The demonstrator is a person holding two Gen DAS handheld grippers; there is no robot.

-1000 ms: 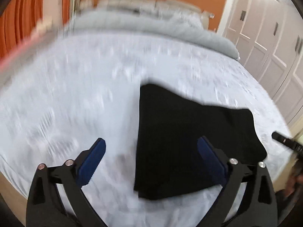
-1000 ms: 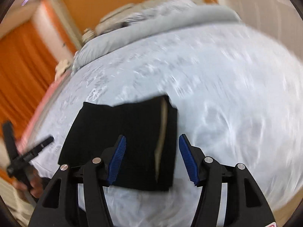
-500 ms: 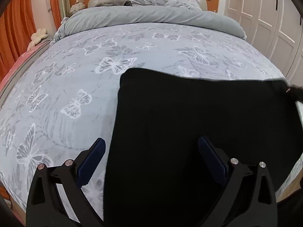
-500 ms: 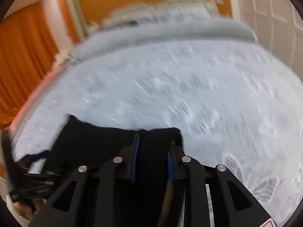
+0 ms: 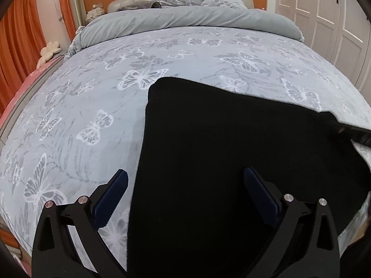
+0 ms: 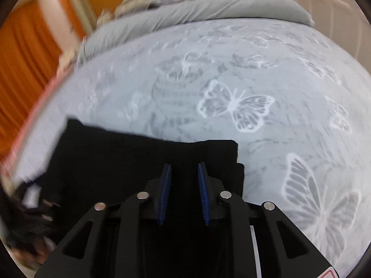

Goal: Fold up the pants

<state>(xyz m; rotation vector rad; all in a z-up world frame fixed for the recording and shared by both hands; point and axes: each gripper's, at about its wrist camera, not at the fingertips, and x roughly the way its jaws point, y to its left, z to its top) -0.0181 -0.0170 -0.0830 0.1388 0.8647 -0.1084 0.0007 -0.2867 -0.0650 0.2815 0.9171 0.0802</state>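
The black pants [image 5: 231, 153] lie folded flat on the butterfly-print bed near its front edge. My left gripper [image 5: 185, 183] is open wide, low over the left edge of the pants, with its left finger [image 5: 111, 197] over the bedspread and its right one over the fabric. In the right wrist view the pants [image 6: 116, 159] fill the lower left. My right gripper [image 6: 184, 180] is nearly closed, with black fabric between its blue pads [image 6: 165, 185] at the right end of the pants. The right gripper's tip also shows in the left wrist view [image 5: 354, 134].
The pale blue bedspread [image 5: 92, 106] stretches back to a rolled grey duvet [image 5: 185, 20] and pillows by the headboard. Orange curtains [image 5: 20, 34] hang on the left. White wardrobe doors [image 5: 329, 18] stand on the right. The bed's front edge is just below the pants.
Both grippers dropped close to the pants. The right gripper closed from wide open down onto the fabric at the right end. The left gripper stayed open.
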